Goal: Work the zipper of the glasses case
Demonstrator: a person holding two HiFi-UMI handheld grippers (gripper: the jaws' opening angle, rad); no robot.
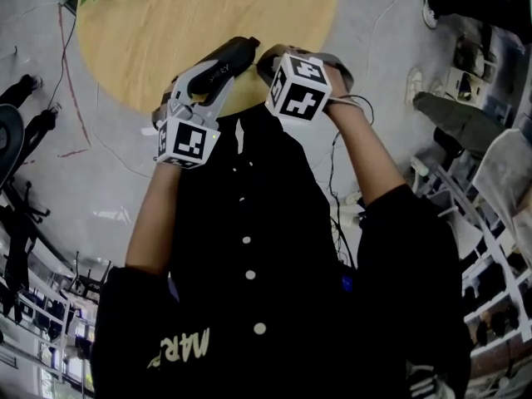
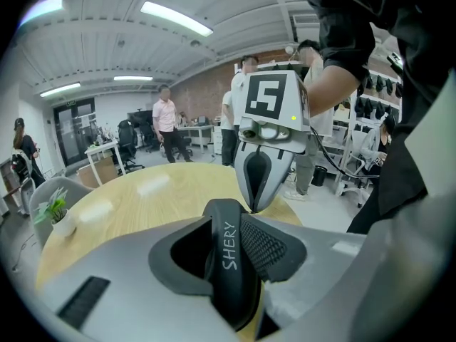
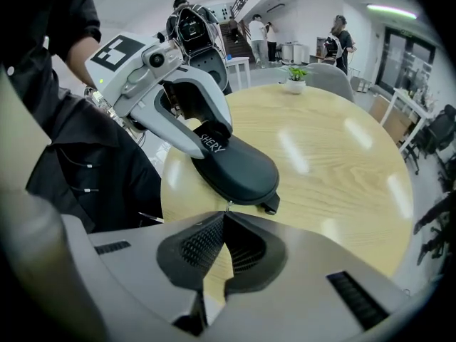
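A black glasses case [image 3: 239,169] with white lettering is held in the air over the near edge of a round wooden table [image 3: 335,162]. My left gripper [image 2: 228,251] is clamped across one end of the case [image 2: 229,219], one pad on each side. My right gripper [image 3: 226,211] is shut, its tips pinching the small metal zipper pull [image 3: 228,205] at the case's rim. In the head view the left gripper [image 1: 235,56] and the right gripper [image 1: 266,63] meet at the case [image 1: 243,48] in front of my chest. The zipper track itself is hidden.
A small potted plant [image 3: 294,77] stands at the table's far side, next to a grey chair [image 3: 329,77]. Several people [image 2: 165,120] stand among desks in the background. Cables [image 1: 341,189] lie on the floor to my right, near shelving [image 1: 490,248].
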